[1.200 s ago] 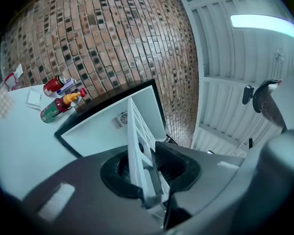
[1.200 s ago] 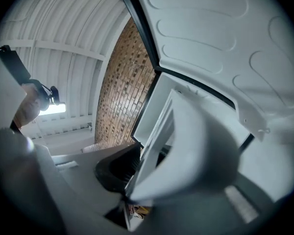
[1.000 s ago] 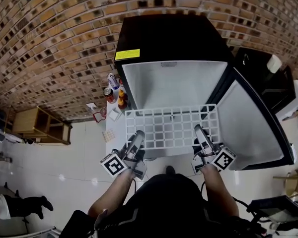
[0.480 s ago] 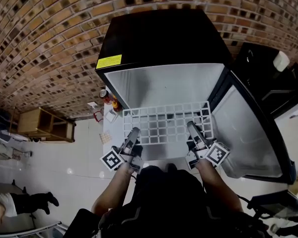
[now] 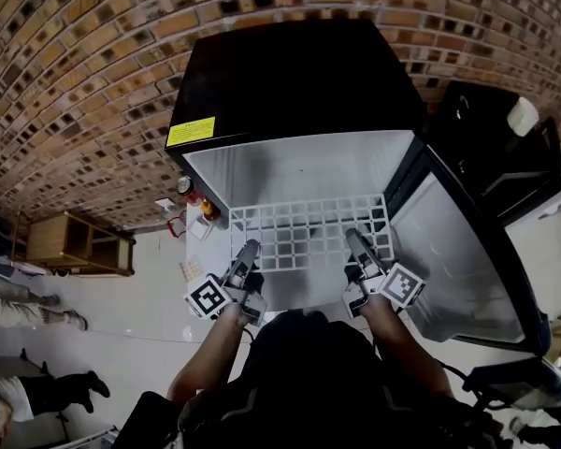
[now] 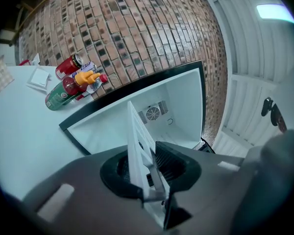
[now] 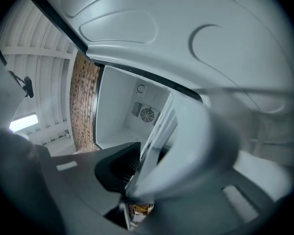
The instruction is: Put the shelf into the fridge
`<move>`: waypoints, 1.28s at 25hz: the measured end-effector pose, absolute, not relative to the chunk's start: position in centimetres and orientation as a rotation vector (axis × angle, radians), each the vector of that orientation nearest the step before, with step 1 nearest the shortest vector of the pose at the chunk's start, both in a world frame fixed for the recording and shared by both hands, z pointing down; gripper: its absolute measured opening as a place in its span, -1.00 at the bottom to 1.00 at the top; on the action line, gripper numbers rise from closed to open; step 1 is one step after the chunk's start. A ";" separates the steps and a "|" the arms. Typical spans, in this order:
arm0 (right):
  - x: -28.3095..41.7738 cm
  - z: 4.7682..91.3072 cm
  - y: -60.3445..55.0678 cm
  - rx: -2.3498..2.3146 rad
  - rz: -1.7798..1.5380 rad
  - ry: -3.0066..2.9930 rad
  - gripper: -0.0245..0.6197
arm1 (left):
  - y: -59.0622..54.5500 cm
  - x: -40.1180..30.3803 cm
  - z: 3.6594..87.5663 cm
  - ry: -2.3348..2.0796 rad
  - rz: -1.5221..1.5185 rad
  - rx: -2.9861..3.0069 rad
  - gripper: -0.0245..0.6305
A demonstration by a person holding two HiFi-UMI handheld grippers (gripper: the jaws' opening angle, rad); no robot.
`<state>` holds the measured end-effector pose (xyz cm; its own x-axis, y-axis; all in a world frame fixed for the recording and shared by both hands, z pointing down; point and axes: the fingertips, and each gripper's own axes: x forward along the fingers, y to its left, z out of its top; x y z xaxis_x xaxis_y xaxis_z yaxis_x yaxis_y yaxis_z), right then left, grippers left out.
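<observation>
A white wire-grid shelf lies flat in front of the open black mini fridge, its far edge at the mouth of the white interior. My left gripper is shut on the shelf's near left edge and my right gripper on its near right edge. In the left gripper view the shelf stands edge-on between the jaws of the left gripper, pointing at the fridge. In the right gripper view the shelf runs from the right gripper toward the back wall's fan grille.
The fridge door stands swung open at the right. Bottles and cans stand on a white table left of the fridge, bottles also showing in the left gripper view. A brick wall rises behind, a wooden shelf unit stands far left, a black cabinet right.
Both grippers have carried the shelf forward and lower toward the fridge. Its far edge now sits at the opening instead of in front of it.
</observation>
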<state>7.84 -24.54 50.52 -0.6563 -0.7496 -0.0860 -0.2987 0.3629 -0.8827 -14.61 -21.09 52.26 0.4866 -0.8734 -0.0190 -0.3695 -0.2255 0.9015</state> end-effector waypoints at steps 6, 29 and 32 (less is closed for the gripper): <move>7.3 51.4 -26.9 -0.928 -1.261 2.132 -0.65 | -23.4 -15.1 53.3 -1.039 -0.674 1.777 -0.71; 7.9 53.2 -30.2 -1.122 -1.314 2.003 -0.63 | -26.3 -15.5 53.5 -0.992 -0.713 1.737 -0.72; 7.9 53.3 -31.1 -1.165 -1.314 1.972 -0.63 | -27.2 -15.6 53.2 -0.989 -0.728 1.743 -0.72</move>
<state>7.88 -31.09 53.29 -0.5115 -0.8576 0.0538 -0.3795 0.1693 -0.9096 -15.58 -27.18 53.24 0.4916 -0.8701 -0.0348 -0.2921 -0.2025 0.9347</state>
